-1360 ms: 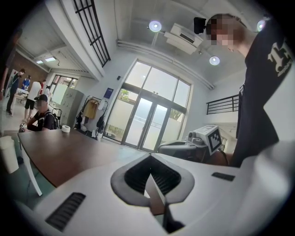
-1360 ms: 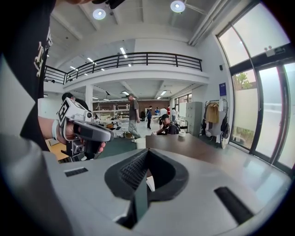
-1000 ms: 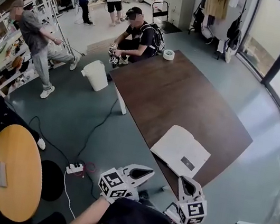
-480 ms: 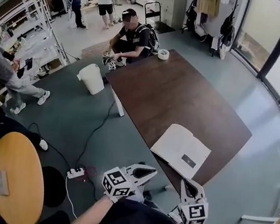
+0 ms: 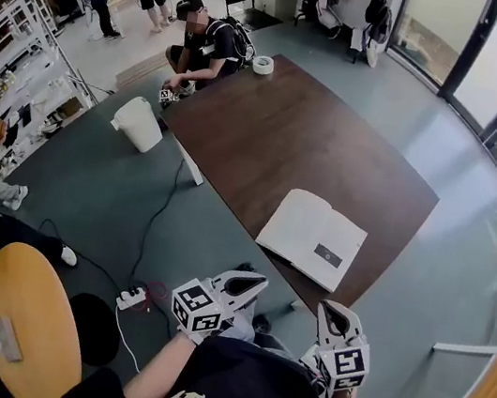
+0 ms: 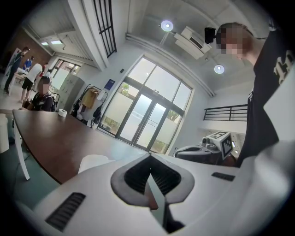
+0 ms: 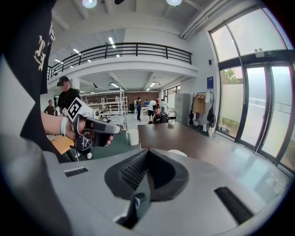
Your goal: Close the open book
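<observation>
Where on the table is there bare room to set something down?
The wide stretch of table between the tape roll at the far corner and the open book is bare. The book fills the near end.

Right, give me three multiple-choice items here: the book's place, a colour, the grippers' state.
1. Where on the table does the book lie?
A. at its far end
B. by its near edge
C. hanging off its left side

2. What colour is the tape roll?
A. white
B. red
C. black

3. The left gripper and right gripper are:
A. both open
B. both shut and empty
C. shut on the book

Answers: 1 B, it lies open by the near edge; 2 A, white against dark wood; 3 B, both gripper views show jaws together, nothing between.
</observation>
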### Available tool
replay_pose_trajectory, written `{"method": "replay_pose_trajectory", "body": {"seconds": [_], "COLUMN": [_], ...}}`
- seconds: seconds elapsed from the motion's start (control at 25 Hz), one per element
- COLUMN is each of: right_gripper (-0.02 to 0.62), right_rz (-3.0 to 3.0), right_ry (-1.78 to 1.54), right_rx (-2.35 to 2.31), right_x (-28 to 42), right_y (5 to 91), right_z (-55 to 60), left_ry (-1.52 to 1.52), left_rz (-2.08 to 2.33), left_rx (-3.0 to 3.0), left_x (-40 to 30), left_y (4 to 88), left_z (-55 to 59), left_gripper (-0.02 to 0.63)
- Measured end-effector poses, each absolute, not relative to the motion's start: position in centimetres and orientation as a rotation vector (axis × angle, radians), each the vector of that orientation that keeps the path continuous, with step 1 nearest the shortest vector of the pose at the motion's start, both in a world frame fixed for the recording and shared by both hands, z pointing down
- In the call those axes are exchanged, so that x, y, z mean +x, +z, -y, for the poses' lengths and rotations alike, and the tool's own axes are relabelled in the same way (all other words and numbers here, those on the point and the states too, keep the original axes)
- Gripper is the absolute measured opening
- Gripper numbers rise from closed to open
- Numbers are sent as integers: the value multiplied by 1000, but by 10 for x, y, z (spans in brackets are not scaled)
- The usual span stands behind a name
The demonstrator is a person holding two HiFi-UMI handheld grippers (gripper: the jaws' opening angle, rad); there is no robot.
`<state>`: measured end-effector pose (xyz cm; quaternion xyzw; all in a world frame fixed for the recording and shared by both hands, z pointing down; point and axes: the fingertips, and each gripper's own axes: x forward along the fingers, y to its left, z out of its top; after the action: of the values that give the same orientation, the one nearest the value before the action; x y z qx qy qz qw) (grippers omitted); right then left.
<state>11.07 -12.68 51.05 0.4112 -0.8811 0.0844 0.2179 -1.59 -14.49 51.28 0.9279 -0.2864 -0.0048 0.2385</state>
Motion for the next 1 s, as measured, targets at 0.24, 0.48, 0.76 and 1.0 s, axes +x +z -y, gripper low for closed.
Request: {"method": "replay_pose_trajectory", "body": {"seconds": [0.24,0.48,0.76,1.0], "right_gripper": [-14,-12,-12,-14], "right_rz": [2423,2366,2325,2272], "right_ry": [271,290,367,395], "right_rx": [1165,1149,1192,1142], "right_x": [110,108,113,105], "right_y": [523,528,544,544], "right_z": [124,121,116,114], "left_ry": [-52,-98,-214,-243], "left_rz": [798,826,796,740], "left_rx": [2472,2397,2285,2147], "left_x": [-24,-39,-44,-39], "left_y": [534,559,589,628], "left_z": [159,177,198,211], "left_gripper": [6,6,6,21]}}
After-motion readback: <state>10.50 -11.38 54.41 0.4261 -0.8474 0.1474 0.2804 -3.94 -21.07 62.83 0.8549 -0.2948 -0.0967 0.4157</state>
